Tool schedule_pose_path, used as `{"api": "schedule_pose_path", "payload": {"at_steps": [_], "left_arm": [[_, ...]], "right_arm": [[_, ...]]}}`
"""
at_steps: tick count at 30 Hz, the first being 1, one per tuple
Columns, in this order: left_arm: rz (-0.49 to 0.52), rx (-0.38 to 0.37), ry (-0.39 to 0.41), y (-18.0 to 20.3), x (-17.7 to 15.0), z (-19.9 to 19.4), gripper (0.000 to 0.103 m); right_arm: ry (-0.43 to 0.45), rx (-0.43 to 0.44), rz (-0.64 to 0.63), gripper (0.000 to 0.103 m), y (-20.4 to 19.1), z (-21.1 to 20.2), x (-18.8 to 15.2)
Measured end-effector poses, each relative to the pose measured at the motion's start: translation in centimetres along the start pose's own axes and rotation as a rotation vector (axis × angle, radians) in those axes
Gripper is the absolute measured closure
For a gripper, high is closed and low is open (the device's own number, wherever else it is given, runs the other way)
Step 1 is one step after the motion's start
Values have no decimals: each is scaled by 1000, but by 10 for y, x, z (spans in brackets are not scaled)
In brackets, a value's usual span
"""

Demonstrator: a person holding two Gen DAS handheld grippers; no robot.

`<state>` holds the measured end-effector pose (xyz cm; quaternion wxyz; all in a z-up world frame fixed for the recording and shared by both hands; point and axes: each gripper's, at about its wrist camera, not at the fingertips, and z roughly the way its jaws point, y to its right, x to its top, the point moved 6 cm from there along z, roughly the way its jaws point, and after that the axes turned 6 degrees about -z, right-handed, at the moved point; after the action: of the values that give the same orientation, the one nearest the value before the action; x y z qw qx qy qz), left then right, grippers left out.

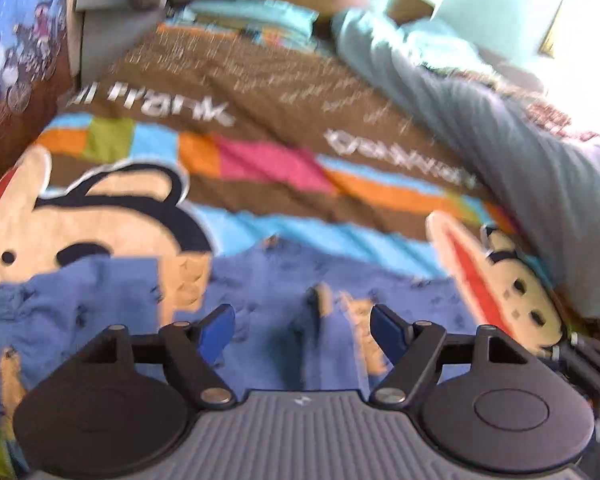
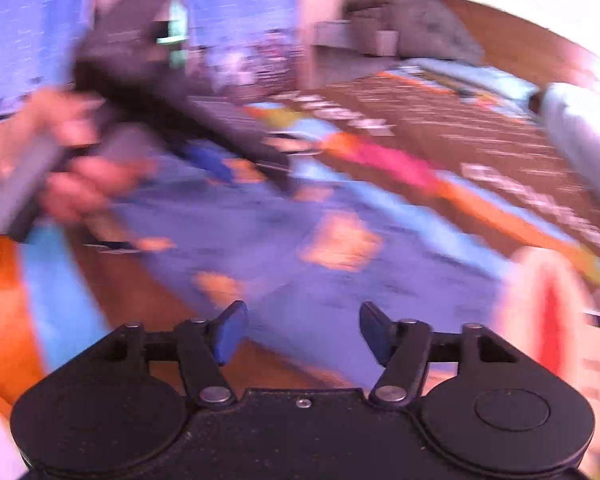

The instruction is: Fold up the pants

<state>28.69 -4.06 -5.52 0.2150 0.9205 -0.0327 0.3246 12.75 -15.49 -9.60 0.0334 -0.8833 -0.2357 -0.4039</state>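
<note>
Blue patterned pants (image 1: 284, 276): flat on the cartoon-print bedspread (image 1: 260, 92); left claw (image 1: 302, 330) wide, empty, above them; right claw (image 2: 303, 332) wide, empty; views blurred.

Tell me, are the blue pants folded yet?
Partly, it seems. The blue pants lie on the bedspread with one part laid over another, so some folding looks done, though blur hides how much. Nothing is in hand: the left gripper and right gripper are both open above the cloth. Left to do: probably another fold.
</note>
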Motion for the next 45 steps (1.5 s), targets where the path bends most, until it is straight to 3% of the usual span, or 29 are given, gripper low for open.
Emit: {"api": "schedule_pose_path", "payload": {"at_steps": [3,5,8,10,11,12,14,18,19,20,21,25,28,32,35,38,42,45], "left_arm": [[-26,-68,36,23,0,8,28],[-17,-105,25,38,-5,20,30],[31,-70,-11,49,-18,43,33],[47,11,-34,41,-27,58,42],[53,32,-35,36,-30,62,53],[64,35,-20,31,-33,62,58],[80,30,-13,23,-37,55,59],[111,52,-21,21,-45,38,60],[117,72,-22,22,-47,32,56],[115,103,-28,22,-49,27,38],[110,127,-39,20,-52,23,33],[136,178,-51,13,-74,6,35],[84,178,-31,5,-80,-20,33],[-11,161,50,-22,-83,-67,17],[-139,176,151,-55,-88,-98,16],[-285,186,149,-81,-85,-108,19],[-359,202,161,-115,-79,-110,24],[-488,161,165,-142,-76,-106,25]], "right_arm": [[-29,-196,17,34,62,5,-6],[-38,-282,59,33,96,19,-6],[-18,-243,112,33,122,43,-5],[8,-133,160,22,127,57,-3],[-8,-105,150,18,126,67,-5],[-43,-112,116,19,126,76,-8],[-120,-211,25,17,129,90,-21],[-112,-341,97,16,146,71,-33],[-105,-360,100,16,144,62,-35],[-87,-351,109,16,140,49,-35],[-66,-327,126,15,137,38,-37],[-30,-238,98,6,96,7,-39],[-155,-222,-21,6,65,25,-54],[-195,-250,55,6,66,18,-45],[-140,-261,48,1,48,-3,-23],[-89,-247,35,1,20,-7,-6],[-46,-222,49,1,-29,5,9],[-42,-263,-19,1,-56,21,25]]}}
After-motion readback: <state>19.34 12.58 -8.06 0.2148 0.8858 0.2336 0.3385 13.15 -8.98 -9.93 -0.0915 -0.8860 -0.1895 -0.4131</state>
